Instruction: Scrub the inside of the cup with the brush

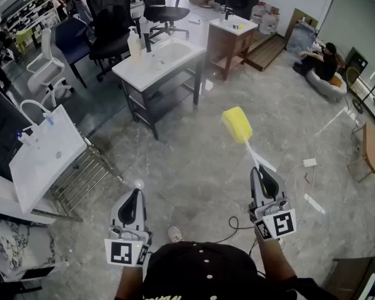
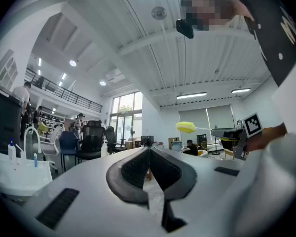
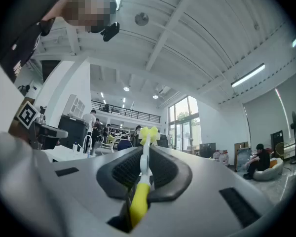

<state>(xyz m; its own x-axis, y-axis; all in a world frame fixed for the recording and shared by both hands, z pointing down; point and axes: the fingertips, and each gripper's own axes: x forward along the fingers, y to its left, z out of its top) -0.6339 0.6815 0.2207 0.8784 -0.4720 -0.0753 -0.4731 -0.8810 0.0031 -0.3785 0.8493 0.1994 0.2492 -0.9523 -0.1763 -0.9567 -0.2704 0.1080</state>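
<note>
Over open floor (image 1: 194, 167), holds brush (image 1: 237, 125) clamped in right gripper (image 1: 257, 170); left gripper (image 1: 135, 192) closed, empty. Pre-scrub; no cup visible, needs finding.

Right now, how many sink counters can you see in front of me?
3: the left sink counter beside the wire rack, the middle sink counter straight ahead, and the far sink counter on a wooden cabinet behind it. More may be hidden.
</note>
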